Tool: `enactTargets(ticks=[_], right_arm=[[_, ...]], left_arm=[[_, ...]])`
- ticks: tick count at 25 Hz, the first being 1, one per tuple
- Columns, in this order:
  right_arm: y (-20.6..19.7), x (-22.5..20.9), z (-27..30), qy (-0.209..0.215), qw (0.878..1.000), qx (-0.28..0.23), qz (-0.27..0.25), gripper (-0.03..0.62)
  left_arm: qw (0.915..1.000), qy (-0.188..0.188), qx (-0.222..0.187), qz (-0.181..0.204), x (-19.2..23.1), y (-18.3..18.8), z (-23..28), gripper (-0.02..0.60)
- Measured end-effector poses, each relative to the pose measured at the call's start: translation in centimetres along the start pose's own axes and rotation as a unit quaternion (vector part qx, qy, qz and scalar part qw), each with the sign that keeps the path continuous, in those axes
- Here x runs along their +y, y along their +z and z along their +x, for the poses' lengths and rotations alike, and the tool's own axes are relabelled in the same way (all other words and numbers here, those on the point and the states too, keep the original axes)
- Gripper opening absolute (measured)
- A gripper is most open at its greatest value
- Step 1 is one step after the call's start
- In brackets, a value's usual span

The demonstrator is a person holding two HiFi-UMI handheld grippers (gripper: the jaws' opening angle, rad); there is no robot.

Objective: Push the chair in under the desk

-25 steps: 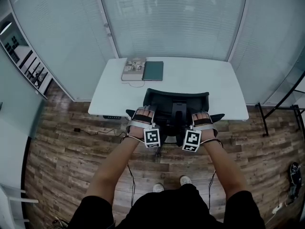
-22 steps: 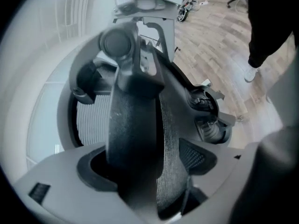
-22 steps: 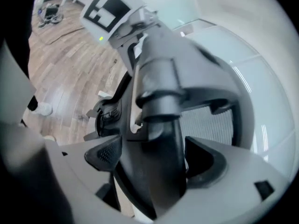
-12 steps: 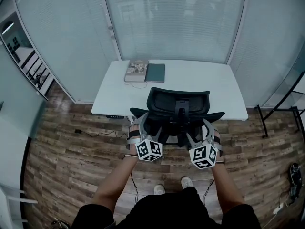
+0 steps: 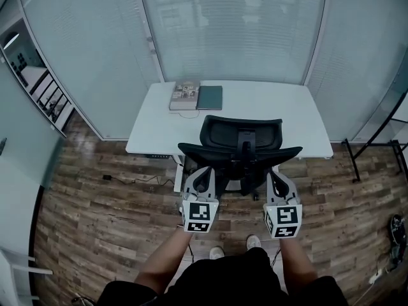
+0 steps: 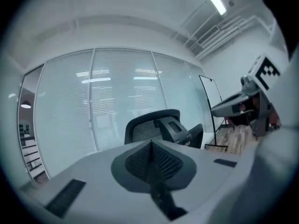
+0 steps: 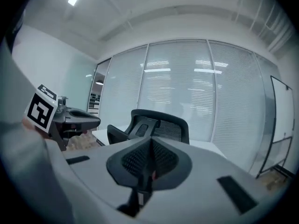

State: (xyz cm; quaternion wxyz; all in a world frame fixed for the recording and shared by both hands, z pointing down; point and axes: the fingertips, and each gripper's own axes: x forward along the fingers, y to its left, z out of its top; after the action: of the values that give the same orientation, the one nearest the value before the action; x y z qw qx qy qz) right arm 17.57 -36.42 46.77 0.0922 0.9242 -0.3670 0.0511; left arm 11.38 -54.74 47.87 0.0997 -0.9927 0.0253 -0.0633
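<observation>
Black mesh chair (image 5: 241, 146) straight ahead, back upright and just beside the near edge of the white desk (image 5: 287, 116), seat apparently partly beneath the top already. Left tongs (image 5: 203, 173) and right tongs (image 5: 276, 176) both pinched together on nothing, level with each other, close behind the lower corners of the back but not touching it.

Judging by the layout, little travel left, perhaps none; hard to tell from above.

For any further push:
- Keep both tongs closed, to press with blunt tips rather than splayed prongs.
- Set them on the stiff frame at either side of the back, not on the mesh, likely too soft to carry the push.
- Press evenly with both, or risk swivelling the seat and catching an armrest (image 5: 191, 149) on the desk edge.
- Go slowly and straight across the wood floor (image 5: 95, 203).
- Stop at first contact of back and edge, to avoid nudging the desk and shifting the book (image 5: 184, 94) and green notebook (image 5: 210, 97) lying side by side near its far left corner.
</observation>
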Motion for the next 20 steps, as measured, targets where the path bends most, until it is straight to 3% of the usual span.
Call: enactTargets(ticks=[11,20], right_arm=[[0.4,0.2,-1.4,-0.012,1.000,-0.003,-0.005,0.002],[-0.4,0.3,-0.9,-0.003,1.000,0.006,-0.005,0.002]], left_arm=[[0.9992,-0.008,-0.011,-0.037,-0.2,1.0,-1.2,0.014],[0.9996,-0.004,-0.008,-0.026,0.9,0.6,-0.6,0.014]])
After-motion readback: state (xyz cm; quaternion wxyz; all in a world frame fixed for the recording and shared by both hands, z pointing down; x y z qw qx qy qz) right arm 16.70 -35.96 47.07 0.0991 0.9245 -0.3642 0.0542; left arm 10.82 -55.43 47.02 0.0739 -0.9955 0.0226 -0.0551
